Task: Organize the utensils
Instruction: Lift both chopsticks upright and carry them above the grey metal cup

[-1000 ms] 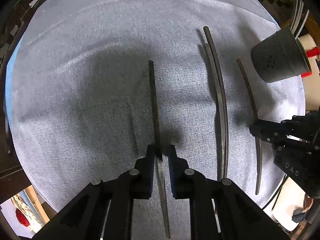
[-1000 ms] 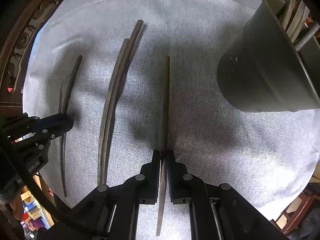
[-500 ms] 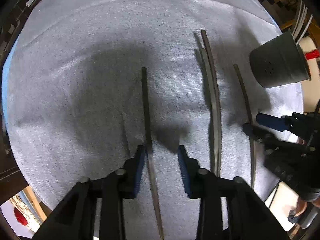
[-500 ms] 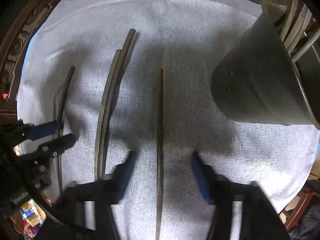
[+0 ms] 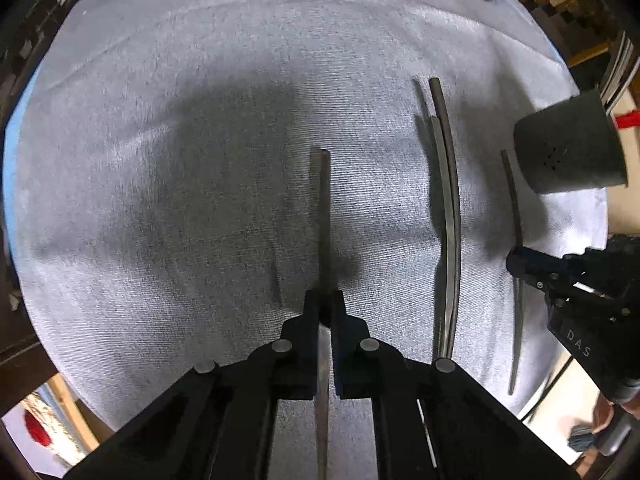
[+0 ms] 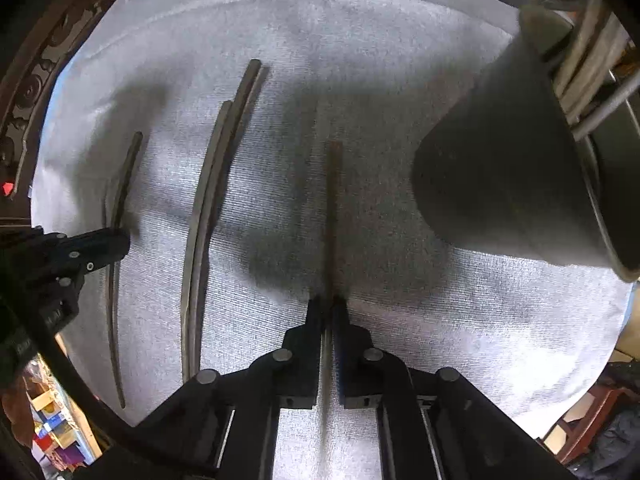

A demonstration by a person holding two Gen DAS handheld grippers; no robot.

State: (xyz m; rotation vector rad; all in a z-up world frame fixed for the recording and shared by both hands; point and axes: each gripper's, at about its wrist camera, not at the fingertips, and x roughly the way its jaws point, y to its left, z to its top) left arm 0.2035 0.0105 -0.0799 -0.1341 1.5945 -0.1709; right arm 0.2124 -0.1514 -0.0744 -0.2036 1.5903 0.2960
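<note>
Each tool grips one dark chopstick pointing to twelve o'clock: left tool clamps the left chopstick, right tool the right chopstick. The grey holder stands nearest the right tool, at two o'clock.

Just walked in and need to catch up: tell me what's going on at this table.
A person is sorting chopsticks on a grey cloth. The left hand-held gripper is shut on one chopstick, and the right hand-held gripper is shut on another chopstick. A pair of chopsticks lies on the cloth between them. A dark holder cup lies tipped on its side to the right.
</note>
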